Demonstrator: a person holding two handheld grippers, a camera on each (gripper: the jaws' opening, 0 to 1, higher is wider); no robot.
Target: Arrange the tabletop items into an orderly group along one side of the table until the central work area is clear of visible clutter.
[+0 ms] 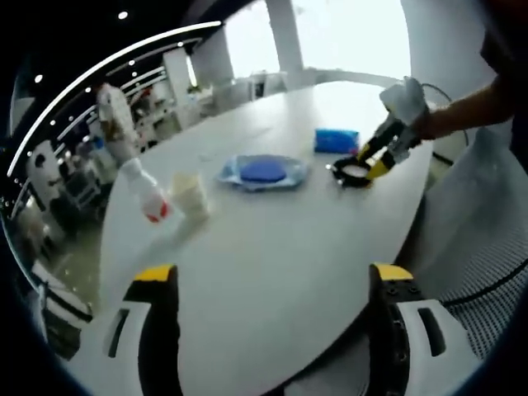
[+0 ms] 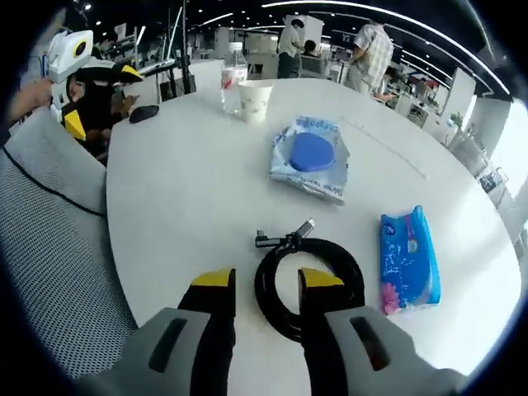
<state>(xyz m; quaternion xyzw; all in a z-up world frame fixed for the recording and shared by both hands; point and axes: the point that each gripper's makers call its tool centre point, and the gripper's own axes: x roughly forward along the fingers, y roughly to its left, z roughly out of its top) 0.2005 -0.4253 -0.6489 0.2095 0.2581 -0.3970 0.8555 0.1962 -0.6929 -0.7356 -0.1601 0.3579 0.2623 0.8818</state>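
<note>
Right claw [image 2: 264,285] reaches over the near edge of the table [image 2: 181,190], its jaws part open and straddling the near side of a coiled black cable [image 2: 309,285], not clearly gripping it; a blue tissue pack [image 2: 408,260] lies just beside the coil. Farther along sits a blue disc in a clear wrapper [image 2: 311,157], then a paper cup [image 2: 254,101] and water bottle [image 2: 233,78] by the far edge. Left claw [image 1: 272,285] hovers wide open and empty at its edge.
</note>
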